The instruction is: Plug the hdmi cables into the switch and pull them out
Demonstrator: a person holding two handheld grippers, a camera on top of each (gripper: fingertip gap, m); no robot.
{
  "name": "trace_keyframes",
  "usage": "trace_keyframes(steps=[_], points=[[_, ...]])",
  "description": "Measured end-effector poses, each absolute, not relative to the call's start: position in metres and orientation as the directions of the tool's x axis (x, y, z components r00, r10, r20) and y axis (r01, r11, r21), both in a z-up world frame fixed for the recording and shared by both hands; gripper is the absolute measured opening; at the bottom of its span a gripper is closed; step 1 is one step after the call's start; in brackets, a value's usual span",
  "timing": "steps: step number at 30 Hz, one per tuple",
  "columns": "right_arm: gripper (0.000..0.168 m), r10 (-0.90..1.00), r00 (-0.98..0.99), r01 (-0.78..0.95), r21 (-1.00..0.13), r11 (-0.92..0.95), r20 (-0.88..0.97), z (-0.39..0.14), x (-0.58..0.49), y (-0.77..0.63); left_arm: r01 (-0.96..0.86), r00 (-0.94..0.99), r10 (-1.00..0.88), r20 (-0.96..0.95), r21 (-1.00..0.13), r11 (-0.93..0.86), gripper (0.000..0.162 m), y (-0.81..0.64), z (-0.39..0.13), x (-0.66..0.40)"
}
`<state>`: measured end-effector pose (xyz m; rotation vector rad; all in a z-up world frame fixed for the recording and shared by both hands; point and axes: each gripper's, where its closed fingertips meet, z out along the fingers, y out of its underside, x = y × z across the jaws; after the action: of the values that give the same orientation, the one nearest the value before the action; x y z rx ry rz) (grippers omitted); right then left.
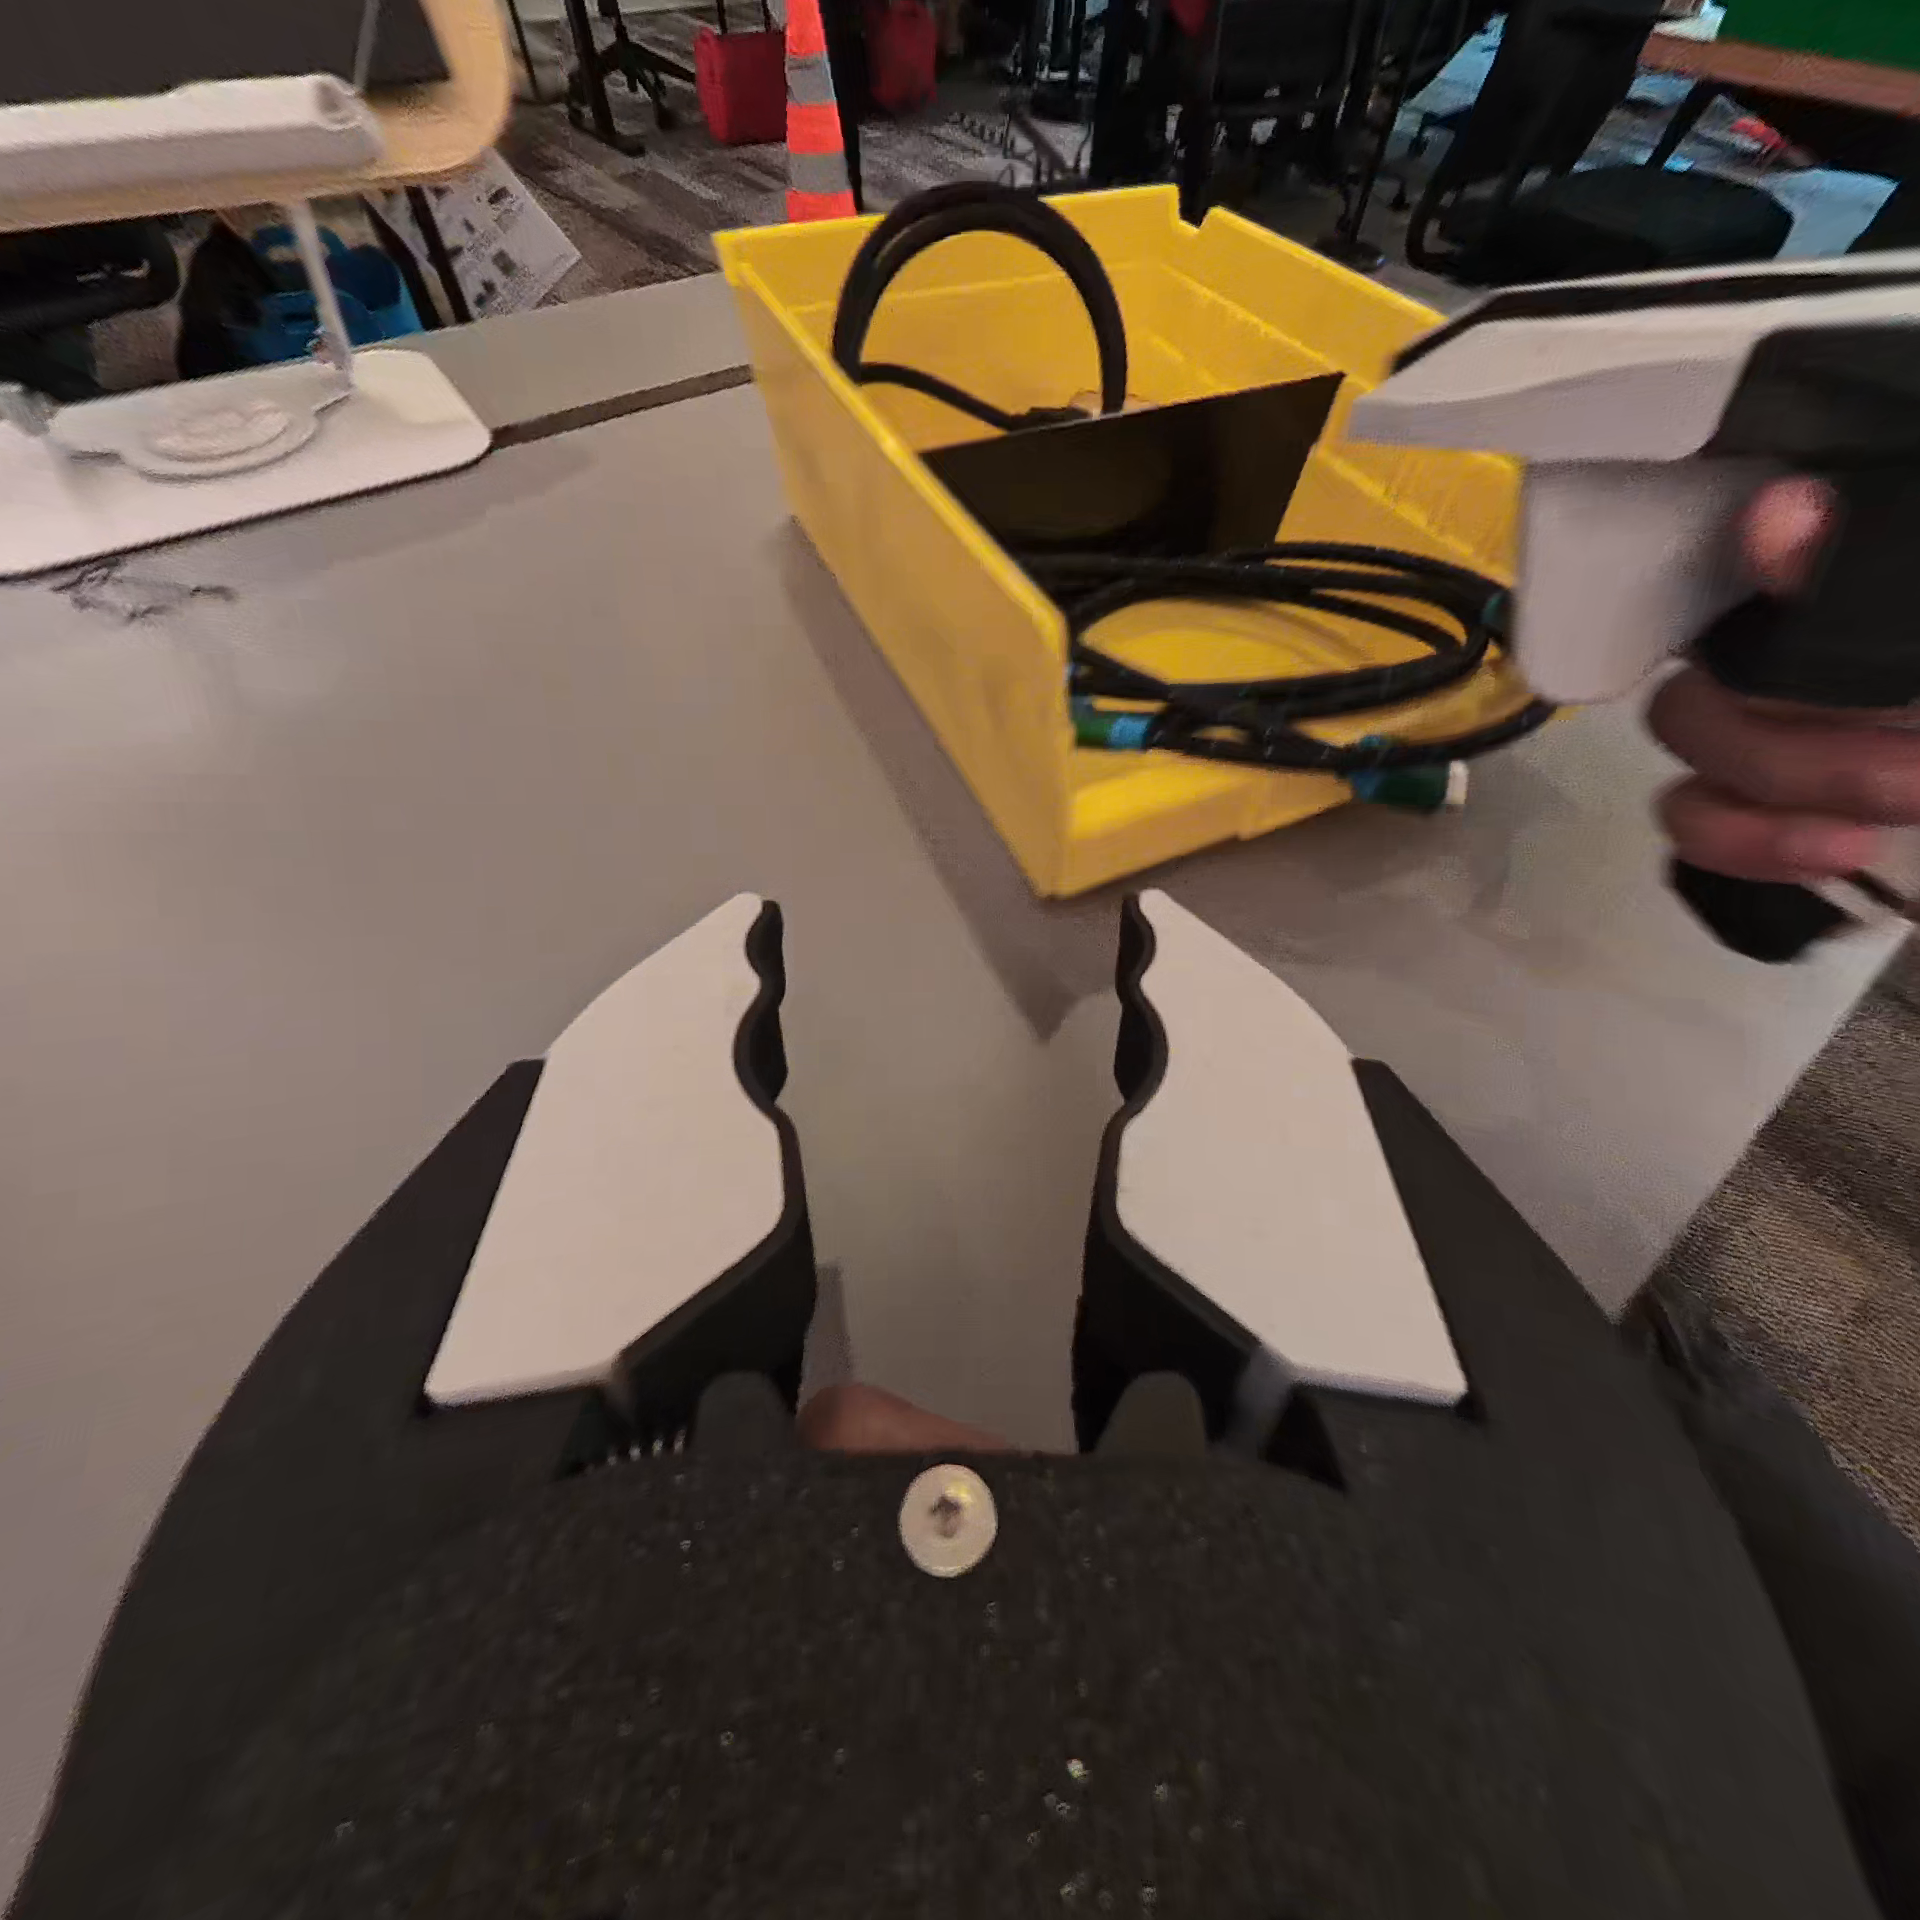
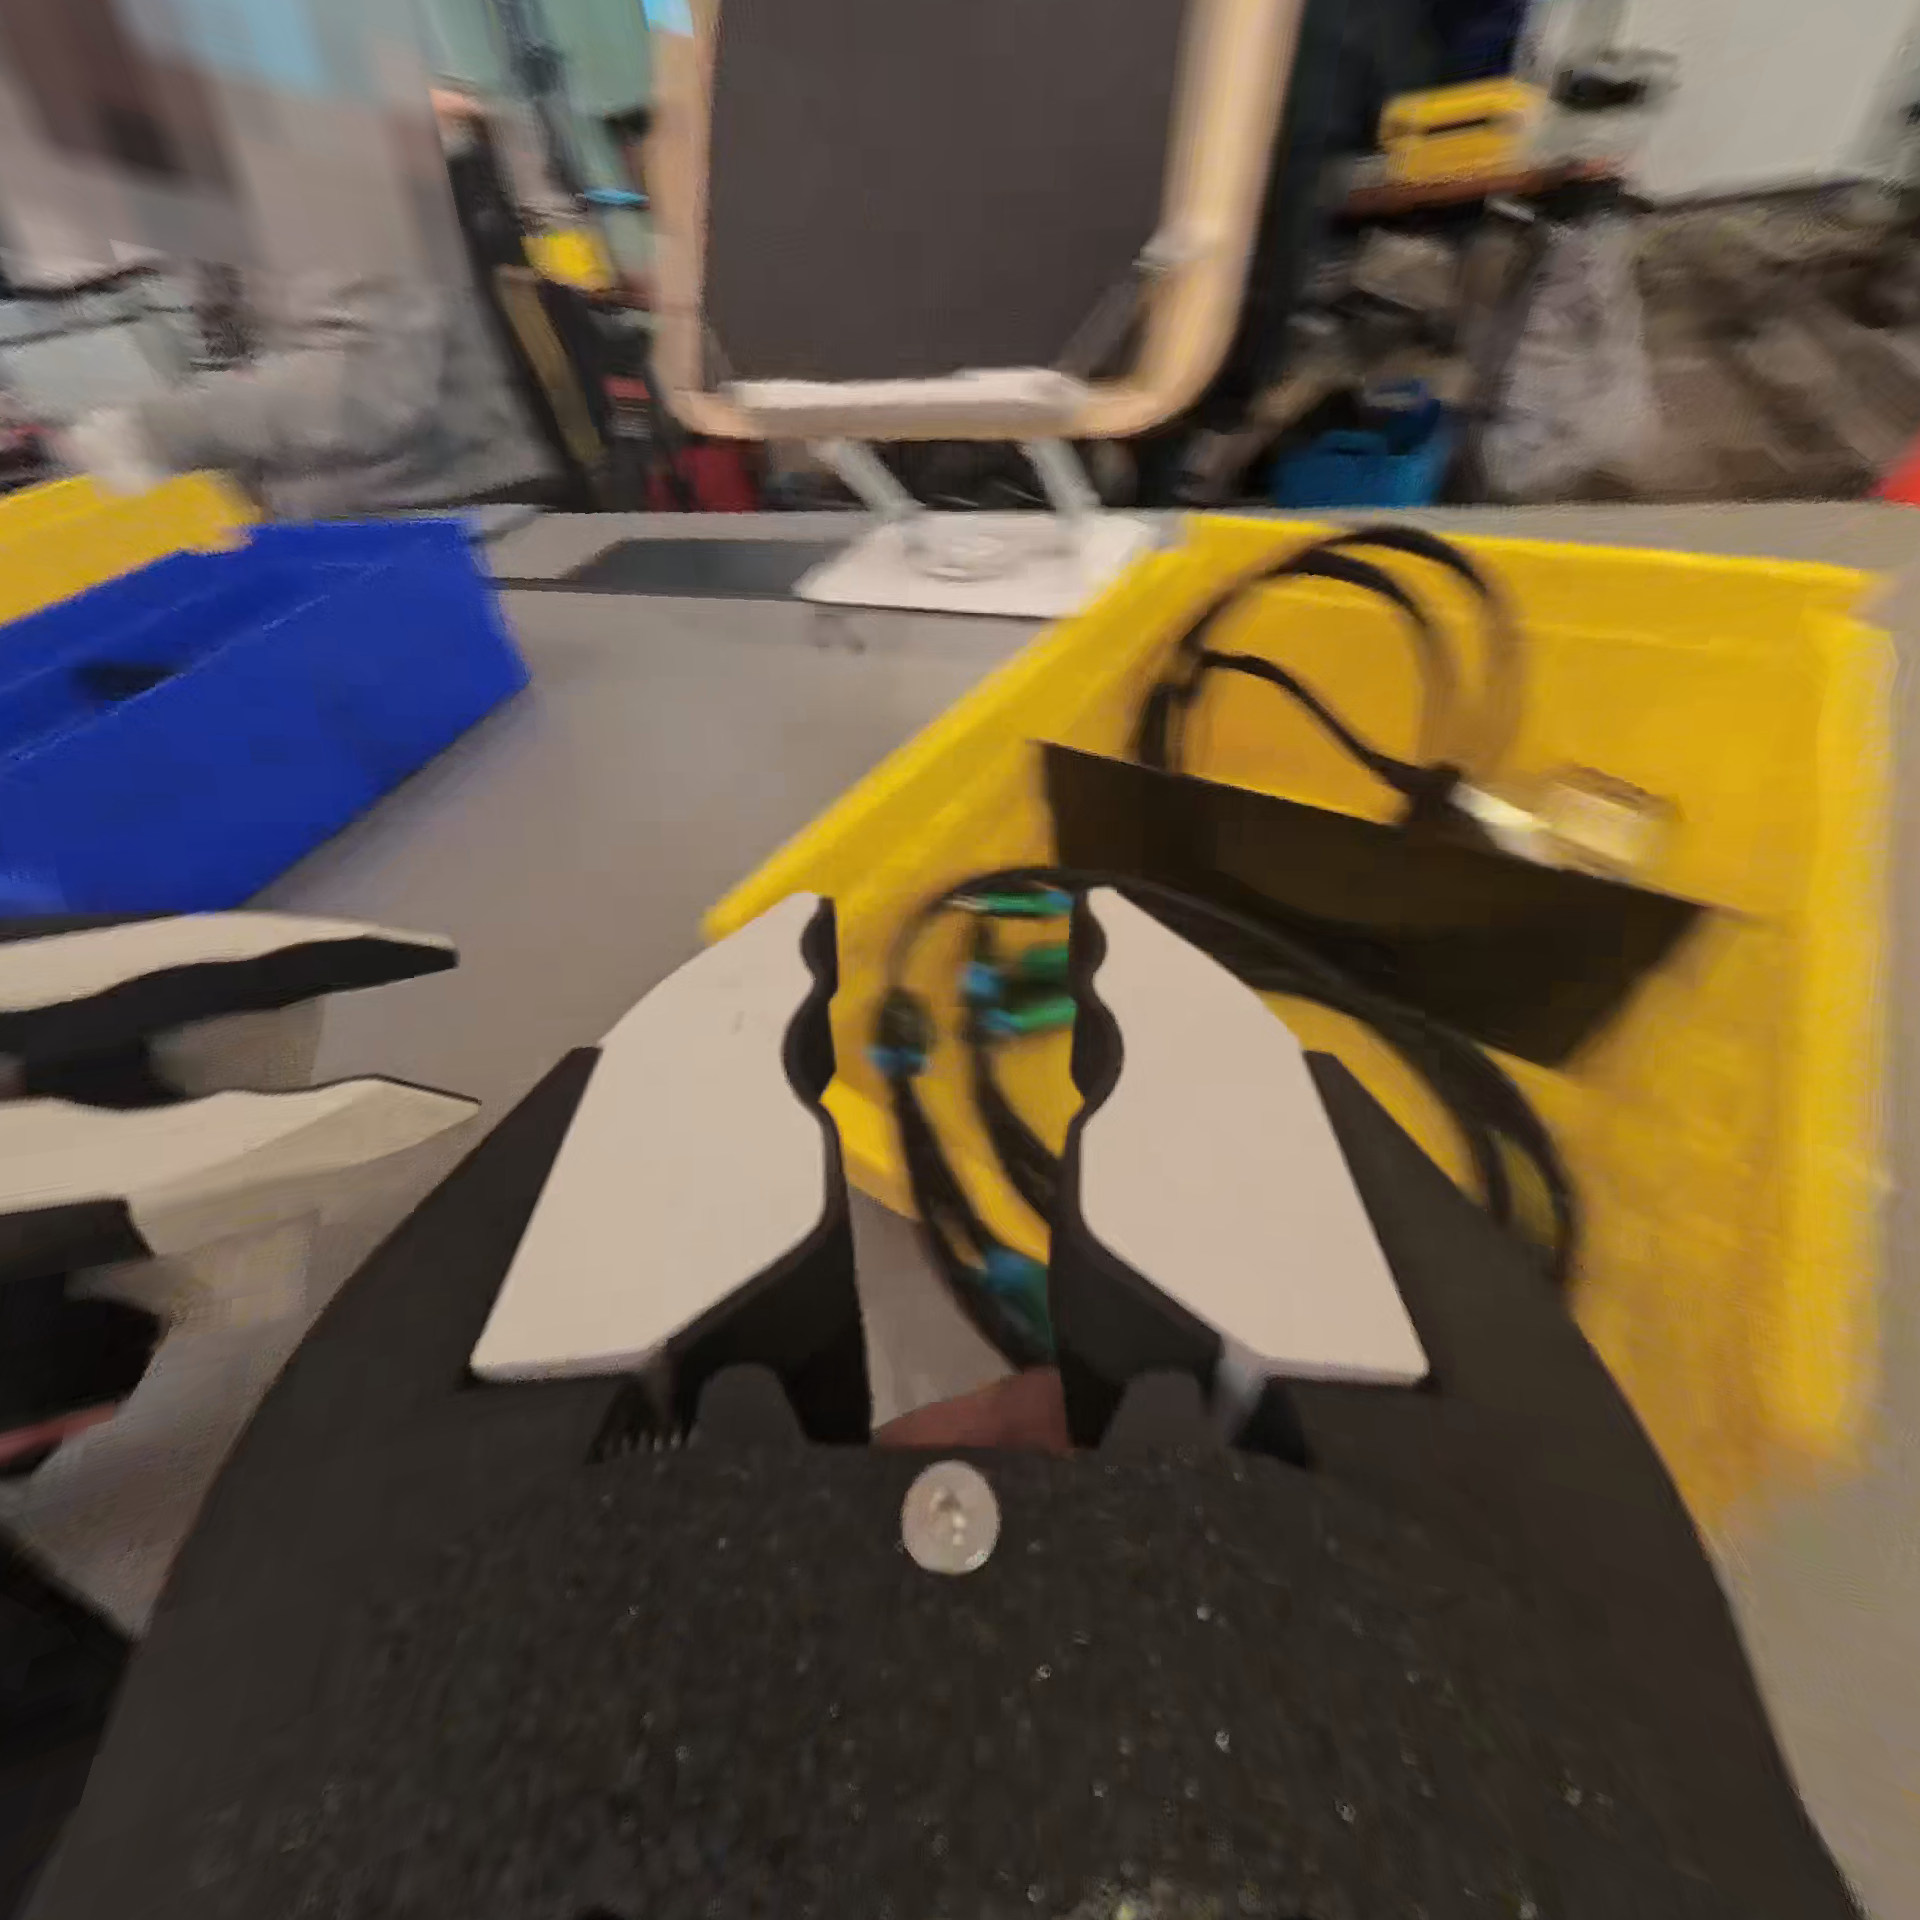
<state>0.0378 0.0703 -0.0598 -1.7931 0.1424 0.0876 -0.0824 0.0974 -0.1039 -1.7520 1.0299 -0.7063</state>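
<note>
A yellow bin (image 1: 966, 644) stands on the grey table and also shows in the right wrist view (image 2: 1714, 1039). A black divider (image 1: 1132, 478) splits it. In the near part lies a coil of black HDMI cables (image 1: 1288, 665) with green and blue plug ends (image 2: 1023, 997). Behind the divider is a black looped cable (image 1: 977, 270) joined to a small device (image 2: 1558, 810), partly hidden. My left gripper (image 1: 951, 925) is open and empty above the table, short of the bin. My right gripper (image 2: 956, 925) is open and empty, over the bin's near end. The right wrist view is blurred.
A blue bin (image 2: 229, 707) stands at the left with a second yellow bin (image 2: 104, 530) behind it. A white stand base (image 1: 208, 447) sits at the table's far side. The table edge (image 1: 1766, 1091) runs close on the right.
</note>
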Motion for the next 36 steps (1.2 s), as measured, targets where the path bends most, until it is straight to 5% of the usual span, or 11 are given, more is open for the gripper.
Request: trace_keyframes(steps=[2, 4, 5, 6, 13, 18, 20, 22, 36], points=[[0.059, -0.245, 0.955, -0.235, -0.926, -0.294, -0.165, -0.074, 0.083, 0.047, -0.34, 0.5, -0.866, 0.009, -0.918, -0.206, 0.056, 0.101, -0.105, -0.055], [0.046, -0.314, 0.929, -0.301, -0.895, -0.329, -0.197, -0.094, 0.109, 0.026, -0.323, 0.501, -0.865, 0.034, -0.92, -0.223, 0.058, 0.106, -0.105, -0.036], [0.021, -0.304, 0.929, -0.307, -0.897, -0.317, -0.211, -0.097, 0.114, 0.02, -0.309, 0.514, -0.857, 0.041, -0.923, -0.229, 0.057, 0.111, -0.106, -0.03], [0.014, -0.31, 0.922, -0.326, -0.894, -0.306, -0.23, -0.098, 0.117, 0.018, -0.299, 0.524, -0.851, 0.043, -0.926, -0.231, 0.055, 0.115, -0.108, -0.025], [0.02, -0.399, 0.91, -0.229, -0.94, -0.252, -0.114, -0.07, 0.133, 0.004, -0.26, 0.552, -0.833, 0.038, -0.941, -0.216, 0.048, 0.13, -0.114, -0.002], [0.023, -0.476, 0.87, -0.335, -0.86, -0.385, -0.126, -0.132, 0.155, 0.008, -0.331, 0.571, -0.82, -0.03, -0.923, -0.197, 0.011, 0.132, -0.127, 0.002], [0.005, -0.527, 0.837, -0.356, -0.877, -0.322, -0.146, -0.131, 0.157, 0.017, -0.383, 0.576, -0.813, -0.08, -0.906, -0.182, 0.009, 0.131, -0.127, 0.003], [0.004, -0.591, 0.805, -0.305, -0.89, -0.338, -0.051, -0.13, 0.162, 0.018, -0.387, 0.585, -0.807, -0.083, -0.903, -0.188, 0.009, 0.133, -0.127, 0.001], [0.003, -0.332, 0.942, -0.16, -0.94, -0.3, -0.055, -0.071, -0.008, 0.151, -0.284, 0.803, -0.586, -0.103, -0.932, -0.226, 0.006, 0.228, -0.076, -0.197]])
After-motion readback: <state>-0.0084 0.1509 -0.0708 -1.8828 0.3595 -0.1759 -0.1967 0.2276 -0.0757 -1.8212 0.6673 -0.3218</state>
